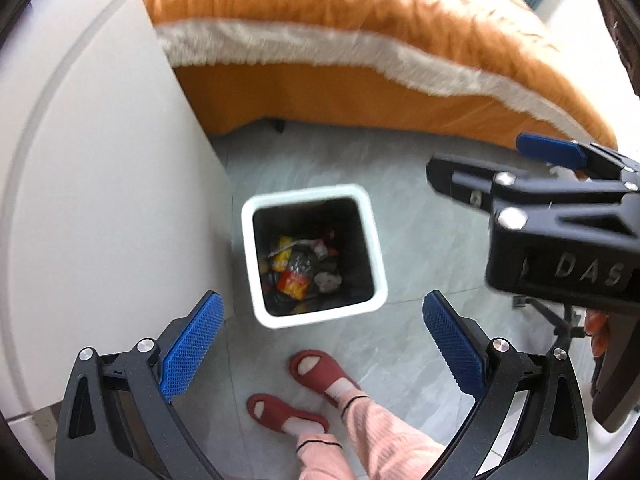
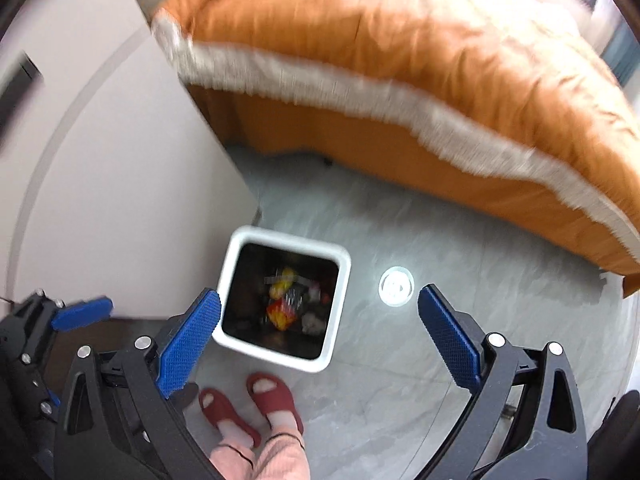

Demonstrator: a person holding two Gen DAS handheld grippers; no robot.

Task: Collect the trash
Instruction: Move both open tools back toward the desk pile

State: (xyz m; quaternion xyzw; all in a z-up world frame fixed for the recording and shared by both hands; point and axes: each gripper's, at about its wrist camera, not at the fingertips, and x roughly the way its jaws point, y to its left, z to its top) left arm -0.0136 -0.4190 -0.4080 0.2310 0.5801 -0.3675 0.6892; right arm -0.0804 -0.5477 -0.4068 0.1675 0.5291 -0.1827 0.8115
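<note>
A white square trash bin (image 1: 256, 276) stands on the grey floor beside a white cabinet. It holds several wrappers (image 1: 294, 282), red, yellow and dark. It also shows in the right wrist view (image 2: 340, 304). My left gripper (image 1: 320, 344) is open and empty, held above the bin's near edge. My right gripper (image 2: 320, 332) is open and empty, above the bin's near right side. The right gripper's body (image 1: 560, 216) shows at the right of the left wrist view.
A bed with an orange blanket (image 1: 360, 40) fills the far side. A white cabinet (image 1: 100, 200) stands left of the bin. The person's feet in red slippers (image 1: 316, 372) are just below the bin. A round bright reflection (image 2: 396, 286) lies on the floor right of the bin.
</note>
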